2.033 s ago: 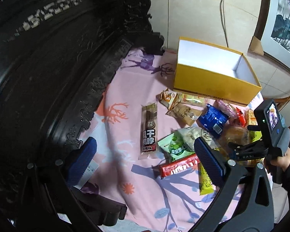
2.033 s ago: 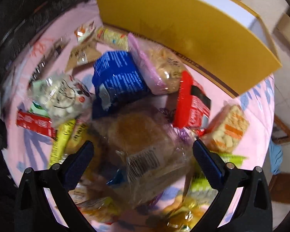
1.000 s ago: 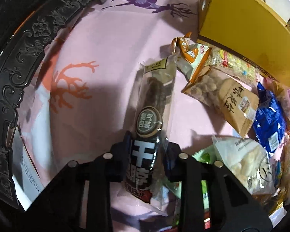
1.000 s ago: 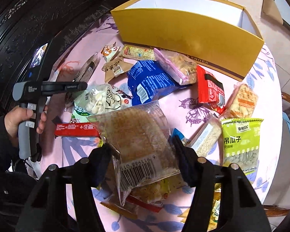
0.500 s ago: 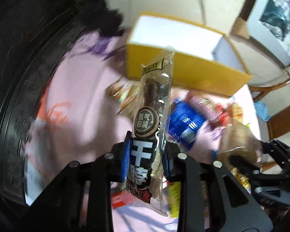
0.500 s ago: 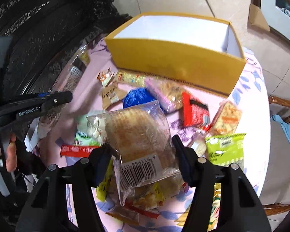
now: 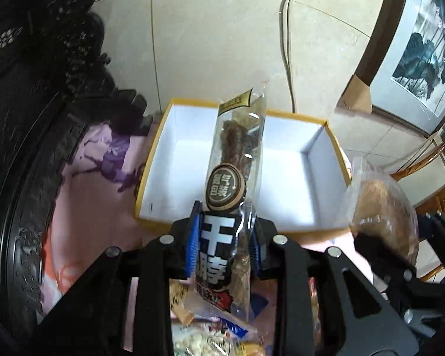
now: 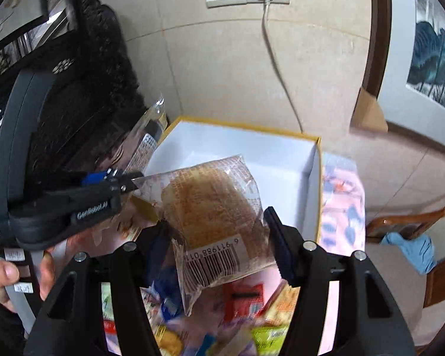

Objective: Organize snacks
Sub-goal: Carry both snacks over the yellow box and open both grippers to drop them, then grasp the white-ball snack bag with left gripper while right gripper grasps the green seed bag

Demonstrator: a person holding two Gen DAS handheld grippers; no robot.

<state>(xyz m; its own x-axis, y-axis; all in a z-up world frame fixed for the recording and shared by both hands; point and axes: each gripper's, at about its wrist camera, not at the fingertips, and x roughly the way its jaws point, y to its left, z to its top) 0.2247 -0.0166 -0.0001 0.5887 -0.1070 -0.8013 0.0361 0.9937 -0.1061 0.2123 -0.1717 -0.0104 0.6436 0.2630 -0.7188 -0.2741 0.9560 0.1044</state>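
Snacks in both claws, above the empty yellow cardboard box (image 7: 311, 163): left gripper (image 7: 224, 241) pinches the long clear-and-black jerky packet (image 7: 237, 160), right gripper (image 8: 219, 231) clamps the clear-wrapped brown bun (image 8: 210, 198). Packages look nearly touching, so simultaneous drops might snag.

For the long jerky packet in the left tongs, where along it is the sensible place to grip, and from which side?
Grip the jerky packet low on its printed end, pads on its two long edges, coming from that bottom end, as the left tongs do now. It is long, narrow and flat, so a pinch across the width holds it, and the free top already sticks out towards the yellow box.
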